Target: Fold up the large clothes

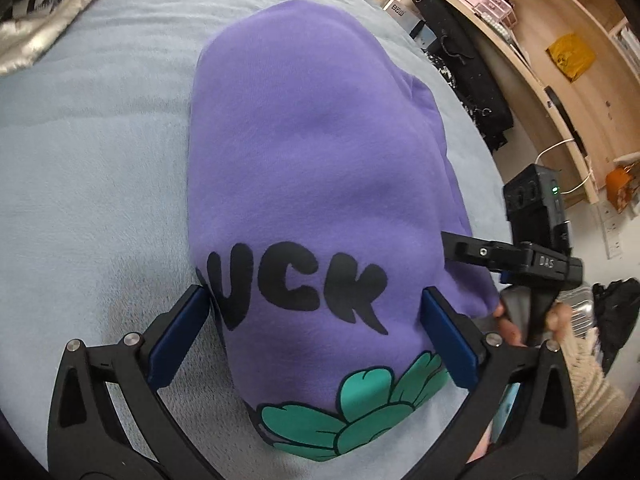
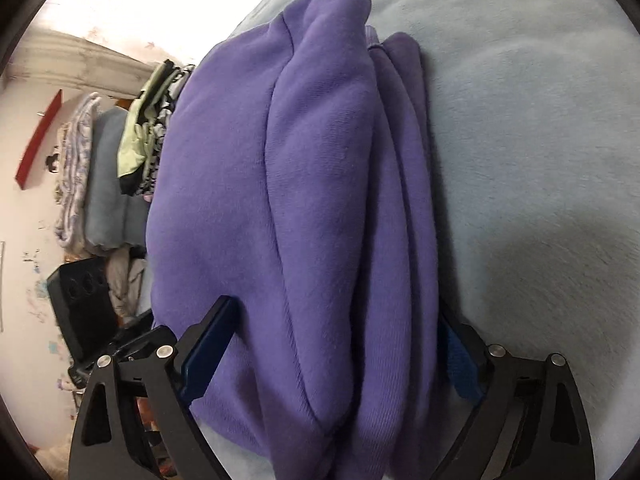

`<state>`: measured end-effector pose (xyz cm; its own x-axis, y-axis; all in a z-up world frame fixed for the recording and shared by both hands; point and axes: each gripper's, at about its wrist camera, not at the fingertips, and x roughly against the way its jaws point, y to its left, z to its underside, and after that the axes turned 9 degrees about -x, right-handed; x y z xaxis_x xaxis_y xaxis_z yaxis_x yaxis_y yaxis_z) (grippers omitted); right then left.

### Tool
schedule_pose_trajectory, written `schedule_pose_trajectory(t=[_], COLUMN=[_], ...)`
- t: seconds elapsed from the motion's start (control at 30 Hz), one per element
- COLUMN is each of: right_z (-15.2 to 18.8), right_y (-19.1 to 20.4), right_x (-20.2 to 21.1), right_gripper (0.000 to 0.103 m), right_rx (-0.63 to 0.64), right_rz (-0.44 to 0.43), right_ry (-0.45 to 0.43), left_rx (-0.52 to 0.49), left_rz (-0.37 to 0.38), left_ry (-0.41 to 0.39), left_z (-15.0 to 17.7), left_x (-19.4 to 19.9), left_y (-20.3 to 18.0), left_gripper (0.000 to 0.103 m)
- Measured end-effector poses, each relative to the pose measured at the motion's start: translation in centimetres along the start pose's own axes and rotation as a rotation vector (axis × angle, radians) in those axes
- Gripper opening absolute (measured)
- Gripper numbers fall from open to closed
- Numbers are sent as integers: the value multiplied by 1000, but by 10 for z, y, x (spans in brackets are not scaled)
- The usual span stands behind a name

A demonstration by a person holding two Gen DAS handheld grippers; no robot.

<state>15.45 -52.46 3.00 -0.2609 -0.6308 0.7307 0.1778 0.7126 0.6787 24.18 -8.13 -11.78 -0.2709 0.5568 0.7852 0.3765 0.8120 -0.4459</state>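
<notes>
A purple sweatshirt (image 1: 312, 152) with black letters and a green print lies folded in a thick stack on the pale blue bed cover (image 1: 92, 168). My left gripper (image 1: 316, 304) is wide open, its blue pads on either side of the stack's near end, just above the cloth. My right gripper (image 2: 336, 320) is also wide open and straddles the folded layers of the sweatshirt (image 2: 320, 184) edge-on from its right side. It shows in the left wrist view (image 1: 516, 264) at the sweatshirt's right edge. Neither holds cloth.
Folded patterned clothes (image 1: 48, 4) lie at the bed's far left corner, also in the right wrist view (image 2: 148, 136). Wooden shelves (image 1: 560, 64) with boxes and a black hanging garment (image 1: 468, 76) stand past the bed's right edge. Piled bedding (image 2: 96, 176) stands against a wall.
</notes>
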Motion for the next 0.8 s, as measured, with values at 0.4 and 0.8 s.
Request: schedule_pose_trajectory(t=[0.4, 0.8], right_z=[9, 27], right_y=[-2, 25], right_x=[-7, 0], right_gripper=[87, 43], right_rx=[41, 120], right_rz=[-29, -10], right_ry=[-30, -152], left_rx=[162, 58], left_rz=[211, -21], left_ry=[54, 17], left_z=[1, -22], left_x=[-35, -38], left_y=[30, -27], left_gripper=[103, 100])
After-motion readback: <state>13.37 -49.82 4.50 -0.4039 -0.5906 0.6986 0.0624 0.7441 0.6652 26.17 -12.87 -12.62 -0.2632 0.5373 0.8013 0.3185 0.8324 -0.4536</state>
